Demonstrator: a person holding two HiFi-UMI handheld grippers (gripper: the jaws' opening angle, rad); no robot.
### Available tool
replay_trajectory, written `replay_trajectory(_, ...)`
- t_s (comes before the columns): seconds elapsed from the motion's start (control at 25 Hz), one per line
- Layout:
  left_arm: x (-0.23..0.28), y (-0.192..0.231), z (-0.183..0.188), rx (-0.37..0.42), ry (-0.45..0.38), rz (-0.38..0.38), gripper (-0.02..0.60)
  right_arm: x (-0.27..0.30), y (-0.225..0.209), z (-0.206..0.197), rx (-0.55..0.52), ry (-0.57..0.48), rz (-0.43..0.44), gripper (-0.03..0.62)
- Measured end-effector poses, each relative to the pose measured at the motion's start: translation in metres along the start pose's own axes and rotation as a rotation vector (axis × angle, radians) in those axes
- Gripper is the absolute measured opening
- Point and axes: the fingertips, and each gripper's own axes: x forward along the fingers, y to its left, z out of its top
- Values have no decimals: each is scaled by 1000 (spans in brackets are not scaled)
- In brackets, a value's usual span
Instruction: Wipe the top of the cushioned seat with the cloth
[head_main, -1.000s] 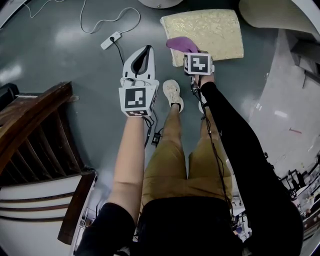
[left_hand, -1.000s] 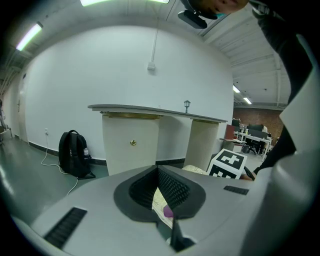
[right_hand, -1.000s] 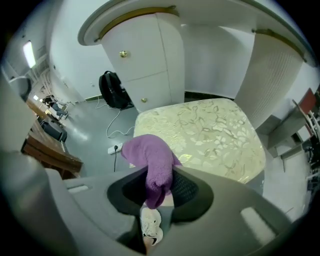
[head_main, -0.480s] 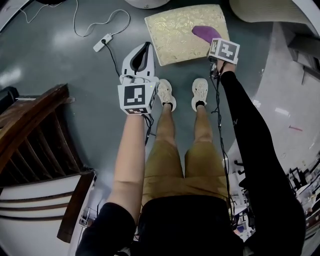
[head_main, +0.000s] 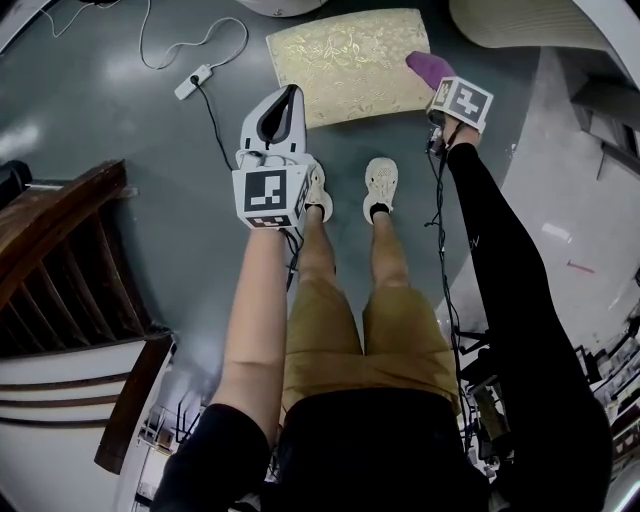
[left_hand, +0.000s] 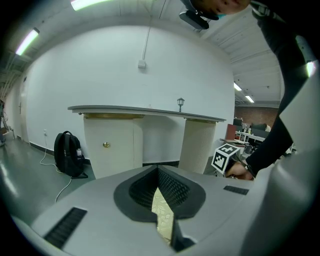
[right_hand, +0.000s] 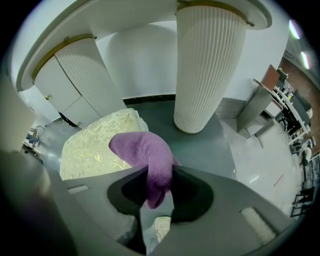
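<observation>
**As the cloth (head_main: 428, 66) sits at the seat's right edge, our left tool (head_main: 291, 97) hangs empty**

While we look steeply down past our own legs, the right tool (head_main: 438, 82) has its jaws clamped on the purple cloth. From that tool's own view, the cloth (right_hand: 145, 150) bulges up out of the pinch and folds over forward. It sits just at the right-hand side of the cushioned seat (head_main: 345, 62), a pale gold patterned pad lying flat on the grey floor (head_main: 120, 140). A ribbed white column (right_hand: 210, 65) rises right behind it.

Over on the other side, the left tool is held above the seat's near left corner. Its jaws meet at the tips, nothing between them, and only a sliver of gold fabric shows through the slit. Our shoes (head_main: 379, 185) stand just short of the seat's near edge. A white power strip (head_main: 192, 80) lies well off to the left.
</observation>
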Motion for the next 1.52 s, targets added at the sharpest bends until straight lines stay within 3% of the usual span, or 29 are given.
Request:
replay_trajectory(0.2, 3, -8, 1, -14, -8, 41, 8, 2, -10, 0, -36, 7, 28, 86)
replay_trajectory(0.4, -3, -7, 0, -26, -5, 82, 8, -16, 16, -1, -71, -38, 146, 87)
replay_trajectory(0.68, -22, 13, -7, -23, 12, 112, 8, -40, 126, -31, -162, -44, 350, 87)
replay_trajectory(1.04, -59, 60, -21, -32, 36, 155, 8, -54, 261, -126, -284, 119, 518, 86)
replay_trajectory(1.24, -70, 78, -26, -34, 44, 162, 8, -46, 291, -162, -360, 204, 500, 86)
replay_trajectory(1.36, -72, 82, -25, -28, 40, 160, 8, -41, 289, -159, -390, 186, 471, 87)
replay_trajectory(1.52, -72, 82, -26, -33, 35, 157, 8, -37, 263, -141, -344, 157, 417, 87)
